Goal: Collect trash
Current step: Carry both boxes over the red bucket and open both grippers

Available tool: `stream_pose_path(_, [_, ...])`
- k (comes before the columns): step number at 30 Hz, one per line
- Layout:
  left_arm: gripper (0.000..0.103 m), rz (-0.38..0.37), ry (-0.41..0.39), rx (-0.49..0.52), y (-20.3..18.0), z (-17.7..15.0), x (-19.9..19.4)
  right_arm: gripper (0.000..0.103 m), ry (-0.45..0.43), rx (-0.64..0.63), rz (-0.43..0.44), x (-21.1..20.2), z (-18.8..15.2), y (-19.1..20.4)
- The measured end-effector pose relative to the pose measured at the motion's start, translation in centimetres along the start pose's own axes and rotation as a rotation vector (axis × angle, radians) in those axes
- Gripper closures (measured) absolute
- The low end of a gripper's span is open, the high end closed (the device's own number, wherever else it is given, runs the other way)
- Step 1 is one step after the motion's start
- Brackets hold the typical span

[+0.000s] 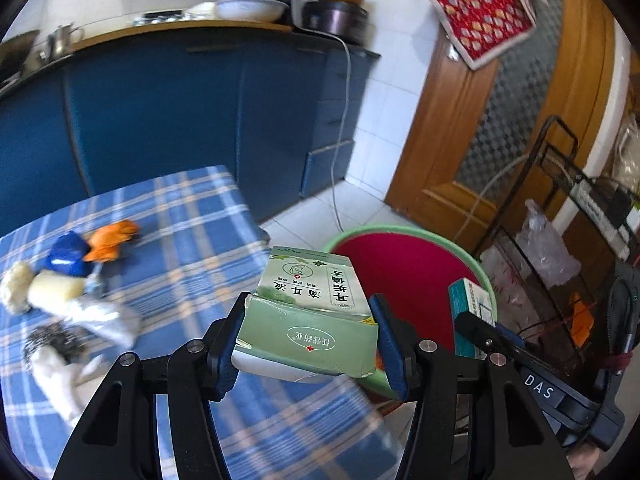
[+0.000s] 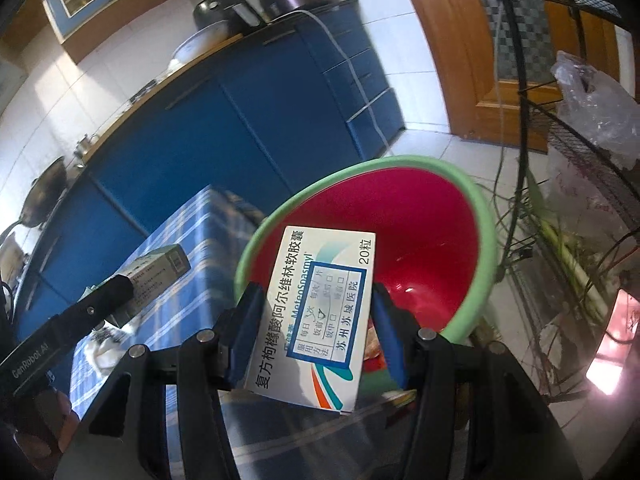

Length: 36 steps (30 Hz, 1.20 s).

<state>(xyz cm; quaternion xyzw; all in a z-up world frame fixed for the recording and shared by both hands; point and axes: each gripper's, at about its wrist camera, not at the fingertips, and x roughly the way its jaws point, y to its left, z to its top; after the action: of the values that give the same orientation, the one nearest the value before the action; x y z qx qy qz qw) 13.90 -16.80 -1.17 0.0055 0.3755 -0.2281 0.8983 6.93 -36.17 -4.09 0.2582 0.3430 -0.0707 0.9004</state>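
My left gripper [image 1: 310, 320] is shut on a torn green medicine box [image 1: 308, 312], held over the table's right edge near a red basin with a green rim [image 1: 404, 268]. My right gripper [image 2: 316, 312] is shut on a white medicine box with blue print [image 2: 316, 316], held above the basin's near rim [image 2: 264, 232]. The basin's red inside [image 2: 416, 236] looks bare. The white box [image 1: 472, 304] and right gripper show at the right in the left wrist view. The green box [image 2: 156, 272] shows at the left in the right wrist view.
A blue plaid table [image 1: 188, 216] holds more trash: an orange wrapper [image 1: 110, 240], a blue piece [image 1: 66, 256], white wads [image 1: 52, 288], foil and a steel scourer [image 1: 52, 344]. Blue cabinets [image 1: 160, 112] stand behind. A black wire rack [image 1: 560, 220] with plastic bags stands right of the basin.
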Motion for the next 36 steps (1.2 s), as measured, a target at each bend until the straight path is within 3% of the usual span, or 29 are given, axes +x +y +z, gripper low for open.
stream_pose_path(15, [0.043,0.017,0.099,0.084,-3.6,-0.3,6.5,0.046,-0.015,0.028,-0.01,2.7,0.4,-3.2])
stream_pose_path(36, [0.039,0.059,0.083,0.048,-3.3,-0.5,6.3,0.034,-0.044,0.009,0.017,2.4,0.2,-3.3])
